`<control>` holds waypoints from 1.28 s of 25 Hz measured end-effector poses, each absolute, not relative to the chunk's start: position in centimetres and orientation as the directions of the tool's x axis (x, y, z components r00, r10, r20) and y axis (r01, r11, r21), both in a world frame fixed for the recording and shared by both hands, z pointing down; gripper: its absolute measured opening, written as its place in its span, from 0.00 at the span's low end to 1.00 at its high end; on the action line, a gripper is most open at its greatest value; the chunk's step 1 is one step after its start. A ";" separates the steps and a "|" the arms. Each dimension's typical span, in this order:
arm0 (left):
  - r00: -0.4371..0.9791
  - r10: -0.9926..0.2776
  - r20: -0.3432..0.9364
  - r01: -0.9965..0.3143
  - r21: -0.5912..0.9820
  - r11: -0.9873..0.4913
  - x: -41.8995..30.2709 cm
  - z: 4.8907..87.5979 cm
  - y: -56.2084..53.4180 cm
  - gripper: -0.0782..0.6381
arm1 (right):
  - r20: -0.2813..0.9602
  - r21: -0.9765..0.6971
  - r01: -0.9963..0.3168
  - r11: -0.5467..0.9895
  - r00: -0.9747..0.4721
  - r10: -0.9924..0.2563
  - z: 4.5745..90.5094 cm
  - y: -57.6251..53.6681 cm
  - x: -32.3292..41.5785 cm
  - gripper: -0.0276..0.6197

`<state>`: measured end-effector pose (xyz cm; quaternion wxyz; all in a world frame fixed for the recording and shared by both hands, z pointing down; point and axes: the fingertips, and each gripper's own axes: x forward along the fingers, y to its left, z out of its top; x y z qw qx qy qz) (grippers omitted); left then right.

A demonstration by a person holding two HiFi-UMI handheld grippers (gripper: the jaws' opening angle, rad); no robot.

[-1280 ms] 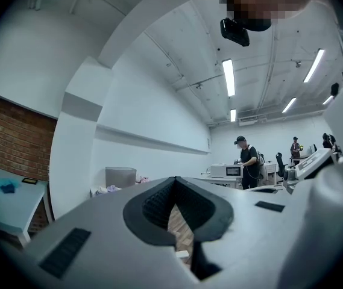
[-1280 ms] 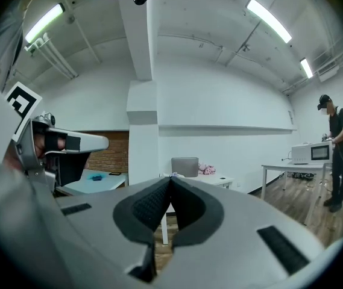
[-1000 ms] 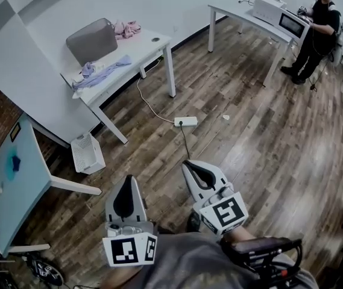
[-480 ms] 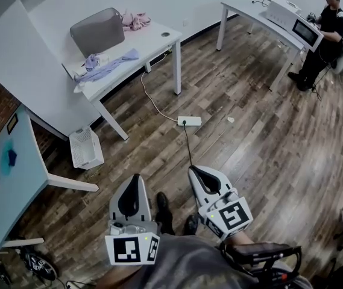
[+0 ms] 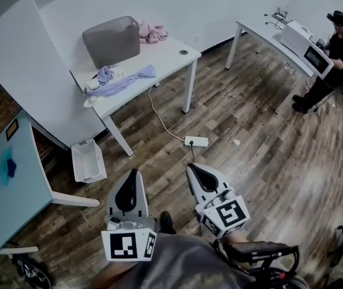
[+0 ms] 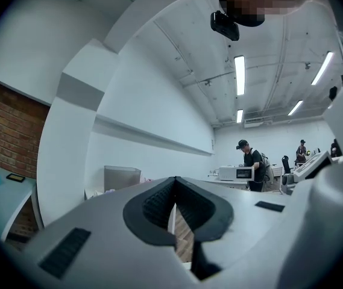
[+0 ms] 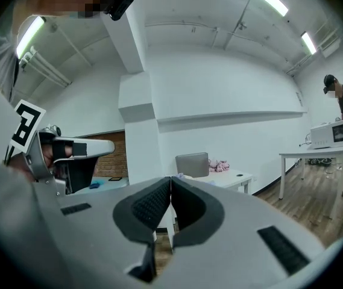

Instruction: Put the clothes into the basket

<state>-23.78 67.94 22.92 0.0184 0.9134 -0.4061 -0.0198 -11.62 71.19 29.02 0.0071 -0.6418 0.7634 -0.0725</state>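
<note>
A grey basket stands on a white table by the wall. Lavender clothes lie spread on the table in front of it, and a pink garment lies to the basket's right. The basket and pink garment also show far off in the right gripper view, and the basket in the left gripper view. My left gripper and right gripper are both shut and empty, held over the wooden floor well short of the table.
A white power strip with its cable lies on the floor between me and the table. A small white crate sits by the wall. A teal-topped table stands at left. At a far table with a microwave, a person stands.
The view has advanced toward the clothes table, which sits lower and nearer the middle of the picture. Both grippers stay shut, in the same place relative to me.
</note>
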 end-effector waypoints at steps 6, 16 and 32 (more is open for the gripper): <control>0.673 -0.736 -0.071 -0.736 0.042 -0.676 -25.1 21.3 62.7 0.12 | 0.049 -0.103 -0.982 0.156 -0.162 -0.986 27.6 66.1 -12.7 0.05; 0.633 -0.772 -0.052 -0.771 0.045 -0.635 -26.5 22.2 55.9 0.12 | 0.055 -0.049 -0.993 0.108 -0.110 -0.992 26.9 60.9 -10.6 0.05; 0.596 -0.801 0.055 -0.803 0.032 -0.595 -20.1 25.3 42.1 0.12 | 0.091 -0.112 -0.980 0.164 -0.174 -0.980 29.3 46.4 -4.1 0.05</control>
